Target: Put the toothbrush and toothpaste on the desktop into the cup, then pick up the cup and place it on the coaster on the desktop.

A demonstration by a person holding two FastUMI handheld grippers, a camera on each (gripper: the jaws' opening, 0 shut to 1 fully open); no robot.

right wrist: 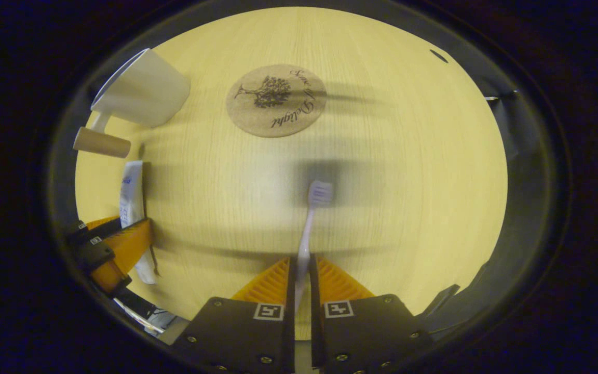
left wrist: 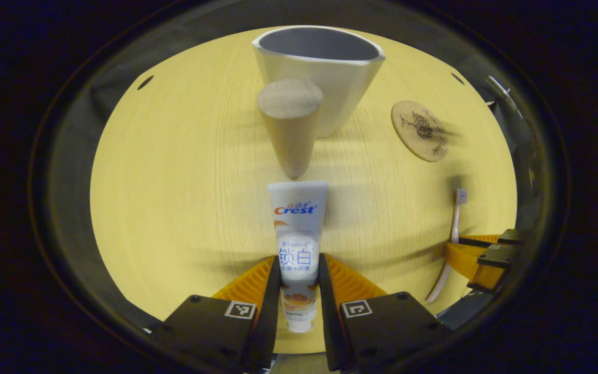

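Toothpaste (left wrist: pixel 298 244), a light, squashy tube pinched mid-body by the left gripper (left wrist: pixel 299 280) short of the cup (left wrist: pixel 320 78), may buckle, while the right gripper (right wrist: pixel 301 283) has its fingers closed on the stiff, slim toothbrush (right wrist: pixel 307 234) handle.

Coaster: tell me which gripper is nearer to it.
Right. The right gripper, shut on the toothbrush, faces the coaster directly; the left gripper, holding the toothpaste, sits farther off, nearer the cup.

Left gripper view: toothpaste (left wrist: pixel 299 244) lies on tabletop (left wrist: pixel 174 208), cup (left wrist: pixel 320 72) beyond it, cup handle (left wrist: pixel 291 124) pointing toward tube. Coaster (left wrist: pixel 420 131) right of cup, apart from it. Toothbrush (left wrist: pixel 452 239) farther right, nearer than coaster. Right gripper view: coaster (right wrist: pixel 276 100) beyond toothbrush (right wrist: pixel 309 228) head; cup (right wrist: pixel 140 96) far left.
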